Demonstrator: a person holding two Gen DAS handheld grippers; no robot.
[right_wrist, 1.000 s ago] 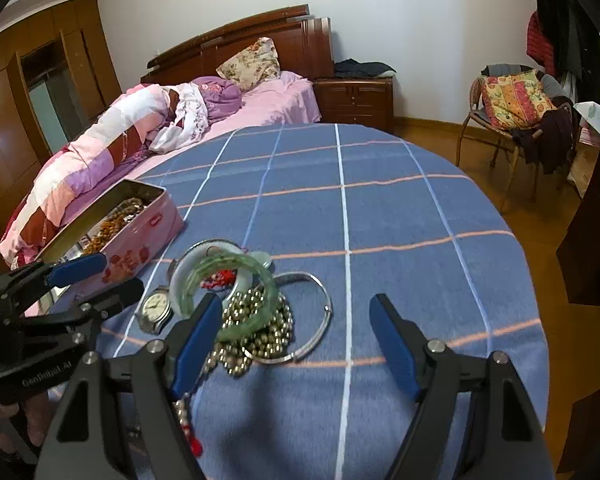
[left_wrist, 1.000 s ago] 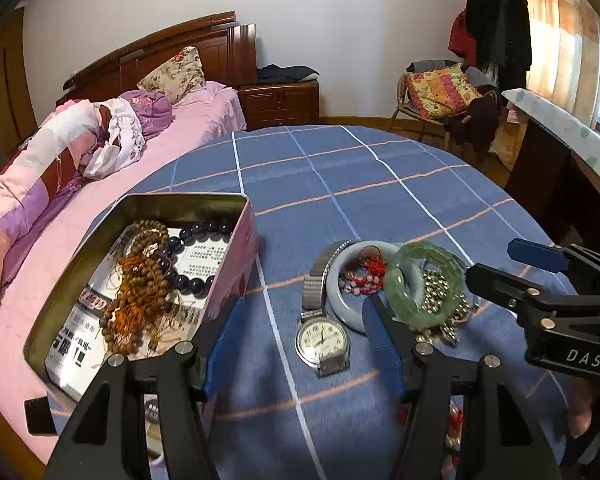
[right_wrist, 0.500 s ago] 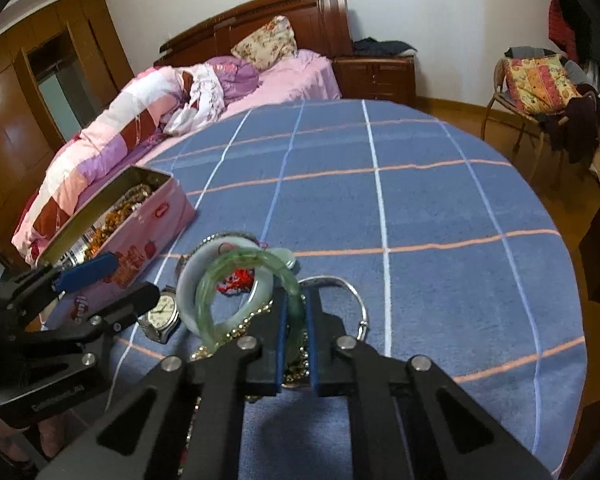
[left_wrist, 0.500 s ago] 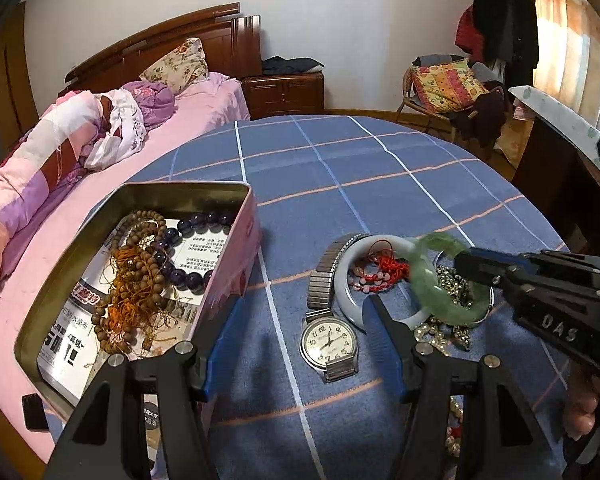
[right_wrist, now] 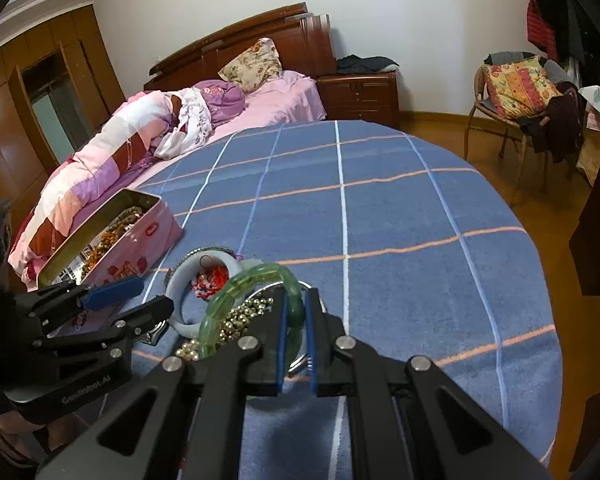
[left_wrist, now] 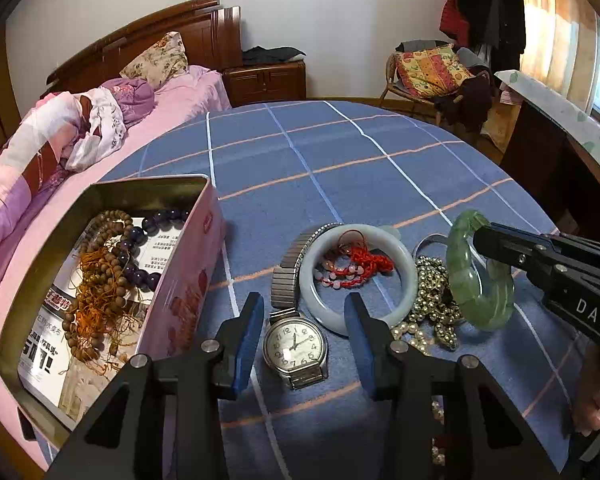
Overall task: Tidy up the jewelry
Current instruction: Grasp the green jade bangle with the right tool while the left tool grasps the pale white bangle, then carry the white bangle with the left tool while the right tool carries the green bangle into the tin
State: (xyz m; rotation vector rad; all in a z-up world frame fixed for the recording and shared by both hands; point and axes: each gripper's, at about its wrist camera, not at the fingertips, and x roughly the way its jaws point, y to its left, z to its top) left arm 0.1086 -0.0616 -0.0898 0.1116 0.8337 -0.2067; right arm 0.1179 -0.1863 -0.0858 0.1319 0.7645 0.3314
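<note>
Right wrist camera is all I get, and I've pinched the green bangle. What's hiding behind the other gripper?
Observer: A silver wristwatch, lying face up beside the white bangle.
Operator: Is it being grabbed?
Observer: Not yet. The left gripper has just been closing, with the watch between its fingers, but the pads are clear of it.
Operator: What's already put away?
Observer: The pink tin holds brown wooden beads and a string of dark purple beads.
</note>
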